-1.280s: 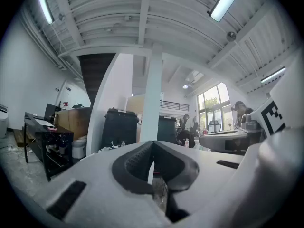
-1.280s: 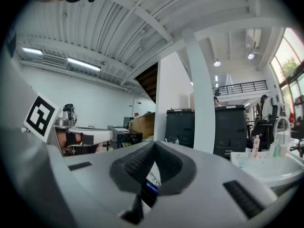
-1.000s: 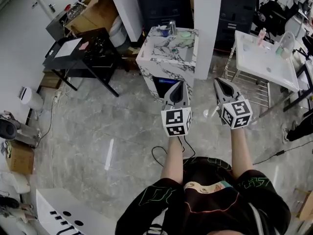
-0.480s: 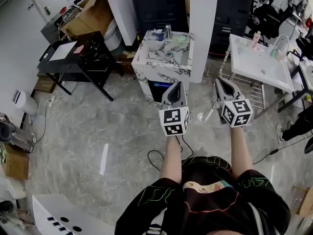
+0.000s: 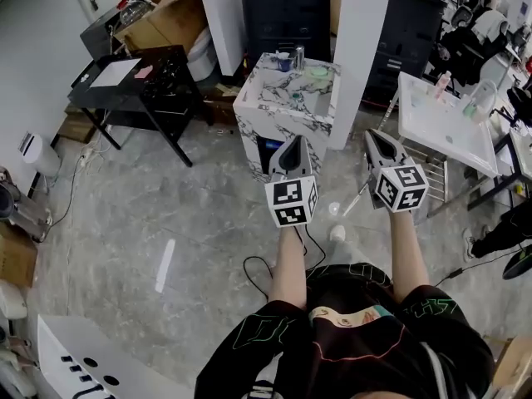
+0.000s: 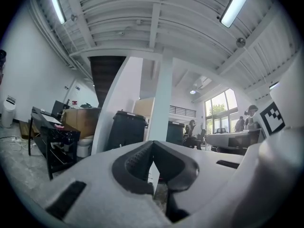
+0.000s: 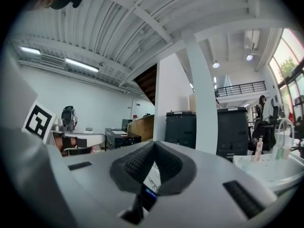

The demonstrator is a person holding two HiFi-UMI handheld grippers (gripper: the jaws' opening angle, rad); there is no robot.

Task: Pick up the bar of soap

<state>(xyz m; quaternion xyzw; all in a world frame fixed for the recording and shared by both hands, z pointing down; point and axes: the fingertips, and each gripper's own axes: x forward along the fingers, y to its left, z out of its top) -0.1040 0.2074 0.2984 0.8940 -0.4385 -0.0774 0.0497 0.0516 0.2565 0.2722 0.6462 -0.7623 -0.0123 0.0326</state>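
Fingers of our left gripper and right gripper are pressed together, empty; unless we open 1 before the marble table, it may shove the soap aside.

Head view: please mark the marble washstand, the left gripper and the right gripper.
marble washstand (image 5: 249, 116), head view, on its veined side wall below the top.
left gripper (image 5: 294, 139), head view, at its closed jaw tips.
right gripper (image 5: 371, 135), head view, at its closed jaw tips.
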